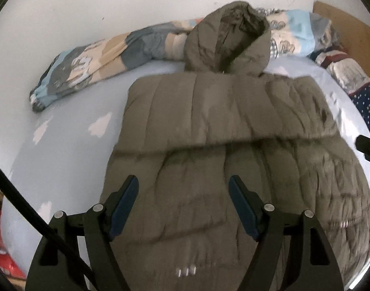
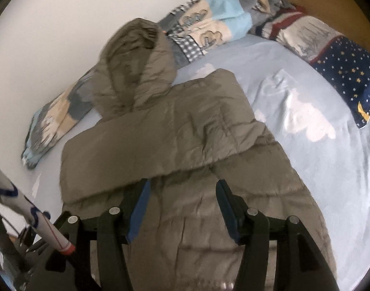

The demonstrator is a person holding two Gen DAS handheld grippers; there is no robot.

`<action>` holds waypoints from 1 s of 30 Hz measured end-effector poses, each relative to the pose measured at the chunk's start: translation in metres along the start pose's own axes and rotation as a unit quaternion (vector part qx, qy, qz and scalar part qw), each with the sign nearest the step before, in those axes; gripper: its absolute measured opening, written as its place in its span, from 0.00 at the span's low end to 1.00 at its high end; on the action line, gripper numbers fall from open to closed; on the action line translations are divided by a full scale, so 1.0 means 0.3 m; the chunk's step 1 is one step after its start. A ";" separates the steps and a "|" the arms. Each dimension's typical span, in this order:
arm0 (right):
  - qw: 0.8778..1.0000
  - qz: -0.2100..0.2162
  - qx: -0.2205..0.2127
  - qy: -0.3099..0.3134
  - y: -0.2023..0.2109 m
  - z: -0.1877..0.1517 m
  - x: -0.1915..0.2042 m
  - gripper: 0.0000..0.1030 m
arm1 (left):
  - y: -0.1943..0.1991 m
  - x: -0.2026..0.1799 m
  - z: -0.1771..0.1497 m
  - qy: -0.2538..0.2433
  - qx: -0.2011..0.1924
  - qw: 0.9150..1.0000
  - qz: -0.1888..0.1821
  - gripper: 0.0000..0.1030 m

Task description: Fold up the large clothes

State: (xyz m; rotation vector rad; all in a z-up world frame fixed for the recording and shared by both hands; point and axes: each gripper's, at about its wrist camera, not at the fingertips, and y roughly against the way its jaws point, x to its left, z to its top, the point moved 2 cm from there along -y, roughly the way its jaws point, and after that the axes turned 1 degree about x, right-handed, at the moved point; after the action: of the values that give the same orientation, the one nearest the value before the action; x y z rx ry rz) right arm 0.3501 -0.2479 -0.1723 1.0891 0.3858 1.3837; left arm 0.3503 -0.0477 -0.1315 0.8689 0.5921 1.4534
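- The coat (image 1: 209,126) lies flat on the bed (image 1: 71,131), hood (image 1: 228,36) toward the wall (image 1: 112,0) and its near end under our two claws, which suits a fold done lengthwise from where we stand
- A band of the coat, likely a sleeve, is already laid across the body; its near edge runs as a ridge from side to side just ahead of both claws, so we judge the sides are tucked in and the length is left to fold
- Our left claw (image 1: 183,203) hovers over the lower body with its jaws apart and nothing between them
- Our right claw (image 2: 182,208) is likewise spread wide and empty, its tips just short of that ridge; whether either claw touches the cloth we cannot tell
- The hood props up against a rolled quilt (image 1: 92,58) by the wall, so we have little room beyond it for pushing the coat farther away
- To the right, open sheet lies between the coat's edge and the starry pillow (image 2: 349,77); that is our freest side for sliding or swinging a claw
- To the left, bare sheet also shows beside the coat, narrower near the quilt's end
- The near hem runs out of view below the claws, so we cannot tell how close it sits to the bed's edge
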 end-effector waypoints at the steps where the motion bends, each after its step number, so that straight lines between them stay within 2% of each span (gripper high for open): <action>1: 1.000 0.000 0.000 -0.002 0.017 -0.018 -0.010 0.59 | 0.005 0.000 -0.026 0.005 0.009 1.000 -0.005 0.73; 5: 1.000 -0.012 0.020 -0.008 0.024 -0.104 -0.048 0.61 | -0.038 0.007 -0.106 0.014 0.036 0.999 -0.009 0.74; 10: 0.998 -0.037 0.050 0.005 -0.064 -0.124 -0.081 0.61 | -0.163 0.009 -0.148 0.016 0.059 0.998 0.019 0.74; 11: 0.997 -0.043 0.057 0.006 -0.086 -0.124 -0.087 0.61 | -0.196 0.011 -0.151 0.024 0.074 0.997 0.009 0.74; 13: 0.996 -0.044 0.072 0.005 -0.127 -0.127 -0.091 0.61 | -0.225 0.010 -0.145 0.028 0.078 0.997 0.004 0.74; 18: 0.994 -0.035 0.102 -0.003 -0.198 -0.129 -0.079 0.61 | -0.252 0.004 -0.113 0.005 0.065 0.998 0.017 0.74; 26: 0.996 -0.055 0.045 0.057 -0.172 -0.079 0.025 0.61 | -0.223 0.009 -0.043 -0.009 0.005 0.999 0.035 0.74; 30: 0.996 -0.058 0.041 0.061 -0.195 -0.062 0.041 0.61 | -0.220 0.039 -0.028 -0.002 0.001 1.000 0.031 0.74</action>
State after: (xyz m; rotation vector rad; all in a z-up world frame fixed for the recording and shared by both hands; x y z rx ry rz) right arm 0.3726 -0.2193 -0.2232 1.0341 0.5908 1.3446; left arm 0.3836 -0.0292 -0.1873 0.8981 0.5672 1.5059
